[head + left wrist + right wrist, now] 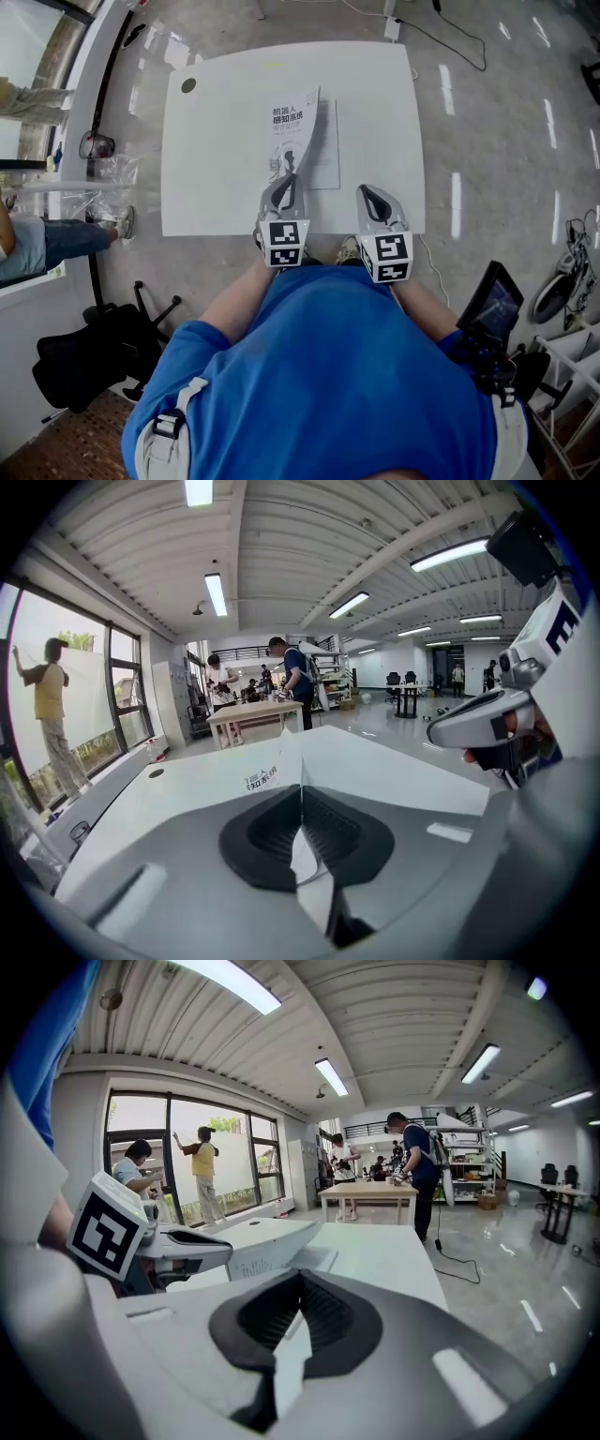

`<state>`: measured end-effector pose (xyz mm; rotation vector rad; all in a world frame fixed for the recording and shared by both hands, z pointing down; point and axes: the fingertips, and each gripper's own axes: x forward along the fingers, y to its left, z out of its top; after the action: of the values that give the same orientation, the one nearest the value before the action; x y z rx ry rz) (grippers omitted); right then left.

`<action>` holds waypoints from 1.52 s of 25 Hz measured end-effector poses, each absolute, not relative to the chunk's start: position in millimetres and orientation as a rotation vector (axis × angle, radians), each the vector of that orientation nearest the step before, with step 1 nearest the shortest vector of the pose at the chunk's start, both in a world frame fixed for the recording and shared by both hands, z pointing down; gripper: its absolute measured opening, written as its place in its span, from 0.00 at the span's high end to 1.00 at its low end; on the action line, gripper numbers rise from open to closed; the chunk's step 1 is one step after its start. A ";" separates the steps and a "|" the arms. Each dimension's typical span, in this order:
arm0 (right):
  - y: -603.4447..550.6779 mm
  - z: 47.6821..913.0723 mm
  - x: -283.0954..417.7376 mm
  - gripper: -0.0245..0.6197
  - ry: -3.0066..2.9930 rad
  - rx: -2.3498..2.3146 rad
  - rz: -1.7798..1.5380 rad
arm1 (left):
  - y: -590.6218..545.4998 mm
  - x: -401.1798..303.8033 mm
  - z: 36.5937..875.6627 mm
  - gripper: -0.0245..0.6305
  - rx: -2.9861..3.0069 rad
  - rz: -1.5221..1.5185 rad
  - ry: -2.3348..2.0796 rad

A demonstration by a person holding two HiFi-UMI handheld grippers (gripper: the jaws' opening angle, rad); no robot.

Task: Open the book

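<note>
Book (327, 159) lies near the middle of the white table (216, 141), closer to the person's edge, with its printed front cover (296, 127) raised off the pages and standing tilted, hinged along its left side. The left gripper (285, 184) is clenched on the near corner of that cover. In the left gripper view the thin sheet runs straight in between the closed pads (323, 832), so the cover alone seems to be held and not the block of pages. The right gripper (373, 195) hangs just to the right of the book's near corner, apart from it, with its jaws together and nothing between them.

The opening looks about halfway done, and the risks come from how little is gripped. A pinch on one thin corner can slip, and the cover would then drop shut. Nothing holds the page block down — if the cover is pulled toward the person instead of swung over the spine, the whole book may slide or lift with it. A hard pull at that corner could also crease or tear the cover near the spine. The free gripper is close enough to steady the pages
</note>
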<state>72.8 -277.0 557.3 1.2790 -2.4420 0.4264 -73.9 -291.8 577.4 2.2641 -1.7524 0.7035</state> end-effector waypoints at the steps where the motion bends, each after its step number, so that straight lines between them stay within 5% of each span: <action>1: -276.8 555.8 69.4 0.96 -2.442 1.277 0.420 | -290.6 -79.7 575.5 0.94 2.257 0.693 -1.759; 18: -278.1 554.8 -8.5 0.96 -2.428 1.253 0.340 | -275.1 -216.8 584.0 0.94 2.069 0.593 -1.878; 38: -291.7 548.4 -35.1 0.96 -2.411 1.246 0.338 | -261.1 -287.9 609.9 0.93 1.880 0.634 -1.913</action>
<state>-35.1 -291.7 548.4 1.2456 -2.4110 0.3377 -287.9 -261.1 609.9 1.8796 -1.9135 0.6335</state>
